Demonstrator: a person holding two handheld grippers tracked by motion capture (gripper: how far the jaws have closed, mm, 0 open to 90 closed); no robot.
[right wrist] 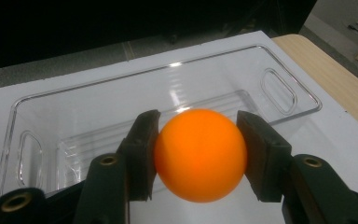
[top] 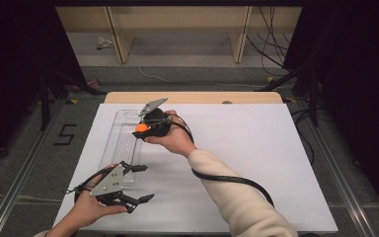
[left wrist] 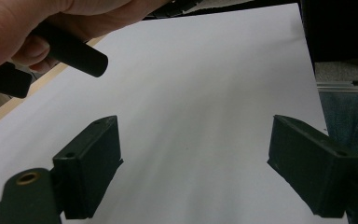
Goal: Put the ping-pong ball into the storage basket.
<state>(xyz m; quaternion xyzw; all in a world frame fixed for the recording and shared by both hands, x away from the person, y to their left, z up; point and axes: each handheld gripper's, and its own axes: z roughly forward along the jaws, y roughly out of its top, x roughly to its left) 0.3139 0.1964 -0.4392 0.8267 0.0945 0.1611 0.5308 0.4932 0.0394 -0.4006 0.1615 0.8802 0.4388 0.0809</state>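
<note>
So the right hand-held gripper (right wrist: 196, 156) is clamped on an orange ball (right wrist: 200, 155), one black jaw pressed on each side of it. From the high view it's holding the ball (top: 141, 127) over the right rim of a clear plastic bin (top: 120, 143), which sits along the left edge of the counter (top: 256, 163), running from the far-left corner down toward the near side. The bin (right wrist: 74, 126) has oval handle cutouts at both ends and a ribbed bottom, and looks empty. The counter is covered in a white sheet with a strip of wood showing at the far edge. The left hand-held gripper (top: 145, 183) is near the near-left corner, just off the bin's near end, jaws spread wide with nothing between them, only white sheet below.
</note>
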